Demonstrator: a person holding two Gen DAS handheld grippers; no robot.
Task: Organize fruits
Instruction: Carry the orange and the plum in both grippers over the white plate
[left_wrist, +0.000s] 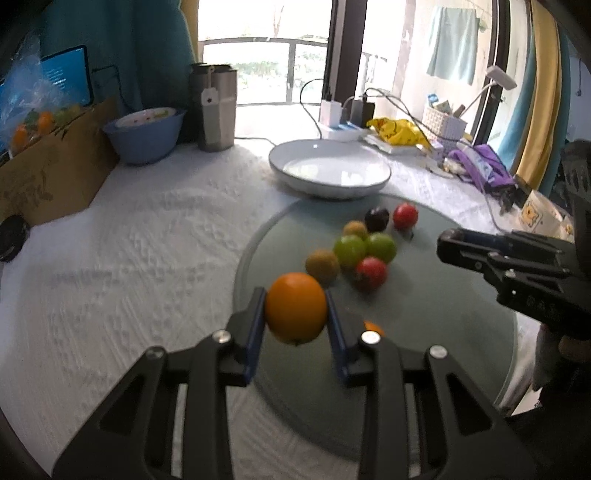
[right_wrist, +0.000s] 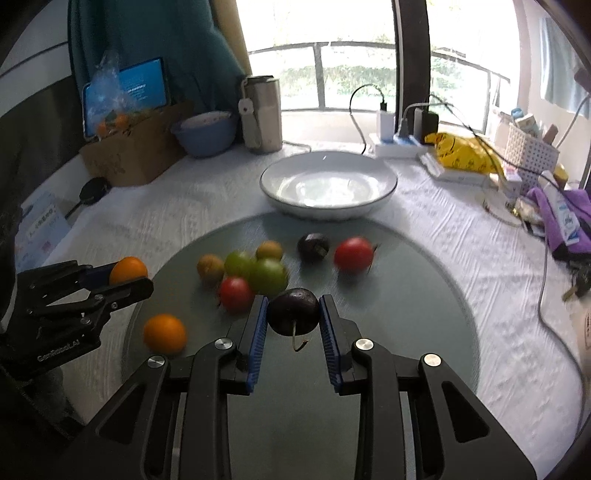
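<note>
Orange (right_wrist: 128, 270) beside "GenRobot.AI" on left tool (right_wrist: 127, 281)

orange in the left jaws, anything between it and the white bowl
Nothing visible blocks it. The orange is held clear of the glass disc, and the loose fruit cluster sits low on the glass, right of the line to the empty white bowl.

We hold a hand-held gripper in each hand. Our left hand-held gripper (left_wrist: 295, 314) points forward and down toward 12 o'clock, and its two blue pads (left_wrist: 255, 332) squeeze an orange (left_wrist: 295, 312) tight. Our right hand-held gripper (right_wrist: 293, 314) points the same way, at 3 o'clock from the left one, and its pads (right_wrist: 258, 328) pinch a dark plum (right_wrist: 293, 310), lifted off the glass.
</note>
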